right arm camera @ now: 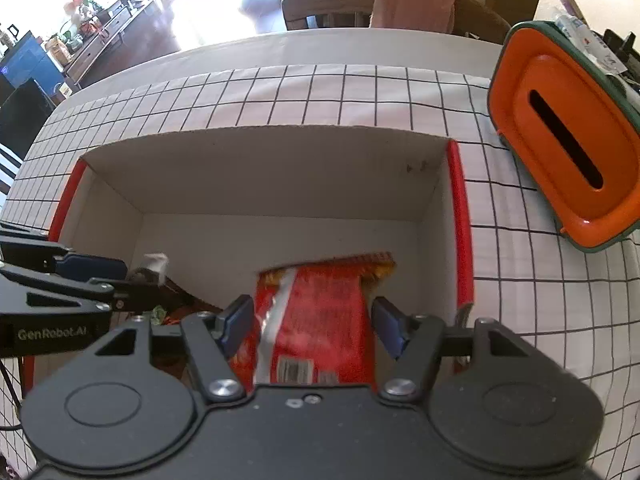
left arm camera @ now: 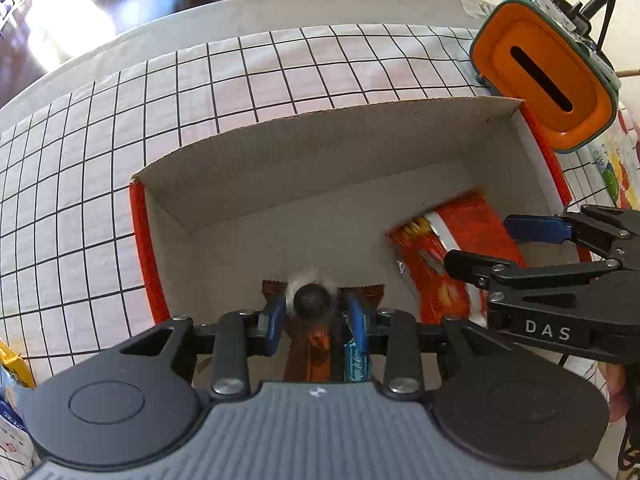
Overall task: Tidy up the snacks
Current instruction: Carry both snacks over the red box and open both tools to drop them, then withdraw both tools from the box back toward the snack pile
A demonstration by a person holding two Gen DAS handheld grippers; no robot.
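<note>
Between my left gripper's (left arm camera: 316,320) blue pads sits a bundle of snacks: a brown wrapper (left arm camera: 308,352) with a crimped end, a small teal one (left arm camera: 357,364) beside it, and a dark round thing (left arm camera: 312,300) on top that is too blurred for me to name. The pads press against the bundle on both sides, so I read these jaws as clamped on it, hanging just inside the near wall of the cardboard box (left arm camera: 320,152).

My right gripper (right arm camera: 312,320) points steeply down into the same box, with a red snack bag (right arm camera: 320,320) between its blue pads (right arm camera: 236,320). The pad on the left of the picture seems to touch the bag, while the other stands clear, so I take these jaws as apart, not gripping. A barcode shows near the bag's lower edge; its print is too smeared to read.

From the left wrist camera I read "DAS" on the right gripper's body, and from the right camera "GenRobot.AI" on the left one.

An orange tissue box (right arm camera: 568,140) with a dark slot stands on the checked tablecloth (right arm camera: 280,96), just beyond the box's right corner.
</note>
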